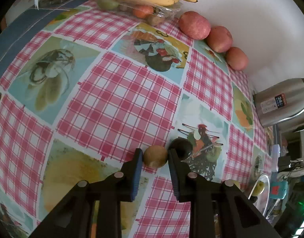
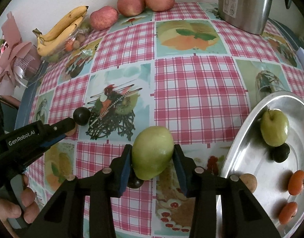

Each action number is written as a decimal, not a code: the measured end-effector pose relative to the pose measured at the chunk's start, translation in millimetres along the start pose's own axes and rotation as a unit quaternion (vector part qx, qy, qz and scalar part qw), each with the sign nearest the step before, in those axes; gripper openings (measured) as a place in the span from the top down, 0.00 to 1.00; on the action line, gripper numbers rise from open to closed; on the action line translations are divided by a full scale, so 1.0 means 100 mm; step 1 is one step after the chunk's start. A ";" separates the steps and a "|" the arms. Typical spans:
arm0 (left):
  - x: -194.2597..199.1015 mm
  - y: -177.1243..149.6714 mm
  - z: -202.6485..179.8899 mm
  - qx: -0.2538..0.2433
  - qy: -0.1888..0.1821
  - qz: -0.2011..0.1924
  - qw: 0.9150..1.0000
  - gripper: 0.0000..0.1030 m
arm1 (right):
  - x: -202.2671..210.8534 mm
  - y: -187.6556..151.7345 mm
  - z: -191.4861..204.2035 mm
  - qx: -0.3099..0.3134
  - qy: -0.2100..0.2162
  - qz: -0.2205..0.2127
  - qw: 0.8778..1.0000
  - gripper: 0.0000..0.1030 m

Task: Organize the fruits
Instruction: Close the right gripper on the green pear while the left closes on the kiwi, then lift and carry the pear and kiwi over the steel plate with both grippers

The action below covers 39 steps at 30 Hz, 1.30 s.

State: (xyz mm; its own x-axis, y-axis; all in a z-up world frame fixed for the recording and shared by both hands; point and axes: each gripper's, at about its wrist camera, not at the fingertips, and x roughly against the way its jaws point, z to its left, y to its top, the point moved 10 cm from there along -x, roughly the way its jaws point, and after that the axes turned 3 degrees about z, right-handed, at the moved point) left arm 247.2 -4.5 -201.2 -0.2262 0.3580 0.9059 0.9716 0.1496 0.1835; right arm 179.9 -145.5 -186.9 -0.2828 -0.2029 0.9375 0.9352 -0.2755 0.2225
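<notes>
Checked tablecloth [image 2: 191,91]: my right gripper [image 2: 152,158] clamps green pear [image 2: 152,155], tray [image 2: 241,134] just rightward; left gripper [image 1: 154,157] pinches brown fruit [image 1: 155,156].

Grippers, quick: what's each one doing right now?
Left gripper: shut on the small brown fruit.
Right gripper: shut on the green fruit.

Green fruit [image 2: 152,155] upright in claw; brown fruit [image 1: 155,156], perhaps kiwi.
</notes>
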 end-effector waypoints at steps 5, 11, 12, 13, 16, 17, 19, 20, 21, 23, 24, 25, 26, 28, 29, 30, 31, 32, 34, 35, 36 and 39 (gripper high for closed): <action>0.01 0.00 0.00 0.009 -0.010 0.001 1.000 0.73 | 0.00 0.00 0.01 -0.003 0.005 0.001 1.000 0.59; 0.14 0.03 0.04 0.021 -0.015 -0.009 1.000 0.73 | 0.13 0.01 0.03 -0.002 0.013 -0.010 1.000 0.59; 0.17 0.03 0.05 0.024 -0.016 -0.010 1.000 0.73 | 0.16 0.02 0.03 -0.002 0.015 -0.012 1.000 0.59; 0.20 0.04 0.05 0.026 -0.015 -0.012 0.999 0.73 | 0.19 0.02 0.04 -0.004 0.017 -0.015 1.000 0.59; 0.31 0.05 0.07 0.027 -0.010 -0.022 0.999 0.73 | 0.30 0.02 0.04 -0.007 0.021 -0.023 0.999 0.59; 0.35 0.05 0.08 0.028 -0.009 -0.025 0.999 0.73 | 0.32 0.03 0.04 -0.008 0.022 -0.025 0.999 0.59; 0.42 0.06 0.09 0.028 -0.009 -0.029 0.999 0.73 | 0.39 0.03 0.04 -0.010 0.026 -0.030 0.999 0.59; 0.44 0.05 0.09 0.028 -0.010 -0.030 0.999 0.73 | 0.44 0.02 0.04 -0.011 0.029 -0.033 0.999 0.59; 0.48 0.05 0.08 0.028 -0.011 -0.032 0.999 0.73 | 0.48 0.02 0.05 -0.011 0.030 -0.036 0.999 0.59; 0.54 0.04 0.08 0.027 -0.009 -0.037 0.999 0.73 | 0.54 0.02 0.04 -0.010 0.030 -0.041 0.999 0.59; 0.57 0.04 0.07 0.025 -0.008 -0.040 0.999 0.73 | 0.58 0.02 0.04 -0.010 0.029 -0.044 0.999 0.59; 0.61 0.04 0.06 0.024 -0.005 -0.044 0.999 0.73 | 0.62 0.01 0.03 -0.011 0.029 -0.047 0.998 0.59; 0.64 0.04 0.06 0.022 -0.004 -0.046 0.999 0.73 | 0.64 0.00 0.02 -0.012 0.029 -0.049 0.998 0.59; 0.70 0.03 0.04 0.021 -0.005 -0.052 0.998 0.73 | 0.72 -0.01 0.01 -0.016 0.033 -0.053 0.998 0.59; 0.73 0.02 0.03 0.020 -0.007 -0.054 0.998 0.73 | 0.74 -0.02 0.01 -0.016 0.032 -0.055 0.998 0.59; 0.75 0.01 0.01 0.018 -0.009 -0.055 0.998 0.73 | 0.77 -0.02 -0.01 -0.015 0.029 -0.057 0.998 0.59; 0.78 -0.01 0.00 0.017 -0.010 -0.057 0.998 0.73 | 0.80 -0.02 -0.02 -0.014 0.025 -0.061 0.998 0.59; 0.80 -0.02 -0.01 0.015 -0.008 -0.059 0.998 0.73 | 0.83 -0.02 -0.03 -0.013 0.024 -0.065 0.998 0.59; 0.86 -0.06 -0.03 0.010 -0.002 -0.065 0.998 0.73 | 0.89 -0.02 -0.06 -0.016 0.027 -0.070 0.997 0.59; 0.89 -0.07 -0.04 0.009 -0.001 -0.067 0.998 0.73 | 0.91 -0.03 -0.07 -0.018 0.028 -0.071 0.997 0.59; 0.92 -0.09 -0.06 0.007 -0.003 -0.070 0.998 0.73 | 0.94 -0.04 -0.08 -0.020 0.028 -0.073 0.997 0.59; 0.98 -0.11 -0.14 0.003 -0.013 -0.075 0.997 0.73 | 1.02 -0.06 -0.12 -0.020 0.024 -0.079 0.996 0.59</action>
State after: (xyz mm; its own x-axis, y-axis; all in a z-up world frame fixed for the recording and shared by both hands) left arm 215.4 16.4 -108.7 -0.3706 0.3546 0.8585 0.9264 0.2078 0.3141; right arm 143.3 -175.7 -95.3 -0.4369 -0.1988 0.8772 0.8692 -0.3444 0.3549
